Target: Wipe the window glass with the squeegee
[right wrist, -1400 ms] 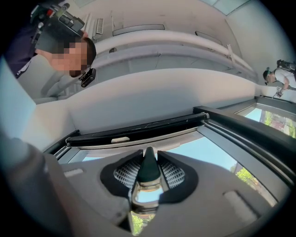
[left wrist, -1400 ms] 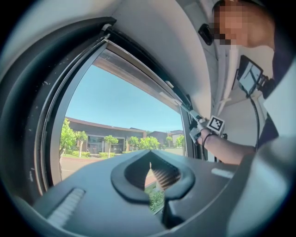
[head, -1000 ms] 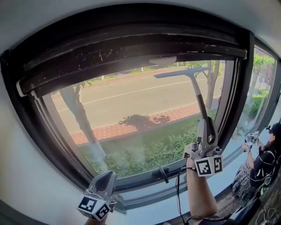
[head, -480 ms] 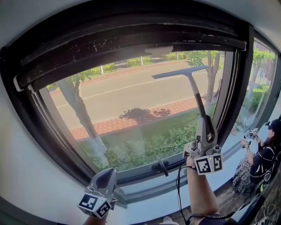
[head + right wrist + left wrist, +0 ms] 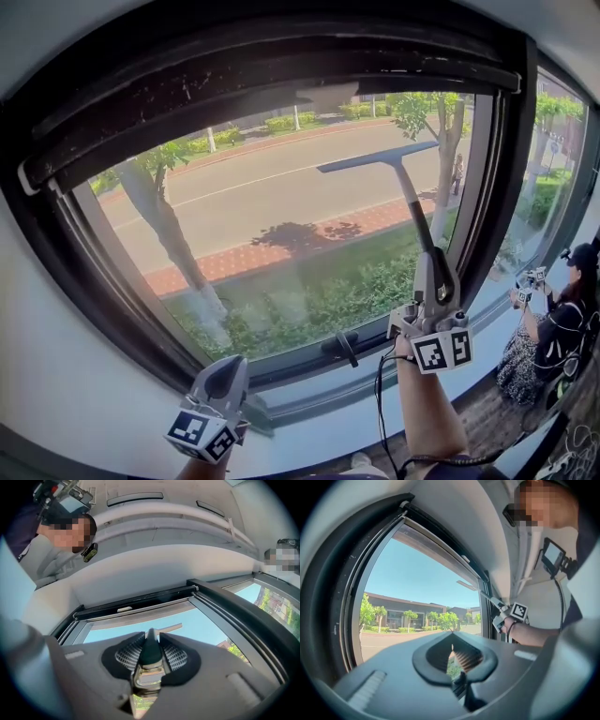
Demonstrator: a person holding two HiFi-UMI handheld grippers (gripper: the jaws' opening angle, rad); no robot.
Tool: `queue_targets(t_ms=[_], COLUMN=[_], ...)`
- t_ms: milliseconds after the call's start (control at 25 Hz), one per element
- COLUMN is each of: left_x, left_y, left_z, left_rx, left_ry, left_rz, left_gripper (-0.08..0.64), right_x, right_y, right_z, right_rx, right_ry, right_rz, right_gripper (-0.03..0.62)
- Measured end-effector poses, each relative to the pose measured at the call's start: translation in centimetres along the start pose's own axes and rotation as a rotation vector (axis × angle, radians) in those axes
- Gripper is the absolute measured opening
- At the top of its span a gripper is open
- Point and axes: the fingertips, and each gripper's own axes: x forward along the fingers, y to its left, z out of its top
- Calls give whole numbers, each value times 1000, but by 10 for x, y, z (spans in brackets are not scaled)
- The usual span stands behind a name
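Now, my right gripper (image 5: 437, 281) clamps squeegee (image 5: 405, 192) handle, shaft pointing up-left, blade crosswise on window glass (image 5: 272, 253), left gripper (image 5: 222, 377) below glass, jaws closed, empty.

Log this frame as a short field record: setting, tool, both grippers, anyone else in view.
setting: large window glass in a dark frame, with a street and trees outside
tool: squeegee, blade up at the pane's upper right, slightly tilted; contact with the glass unclear
right gripper: shut on the squeegee handle, raised toward the pane
left gripper: shut, empty, low by the sill
other: a second person at far right, holding grippers
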Motion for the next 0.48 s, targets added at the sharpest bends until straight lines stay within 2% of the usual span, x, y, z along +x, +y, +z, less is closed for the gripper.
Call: queue_targets(t_ms=[480], left_x=[-1], left_y=[-4], left_z=[-11], left_rx=[-9], left_ry=[27], left_rz=[-16], left_gripper=[6], right_x=[-26], right_y=[-1], right_z=[-15], right_rx=[10], right_ry=[49], right_rz=[-24], right_gripper=[98])
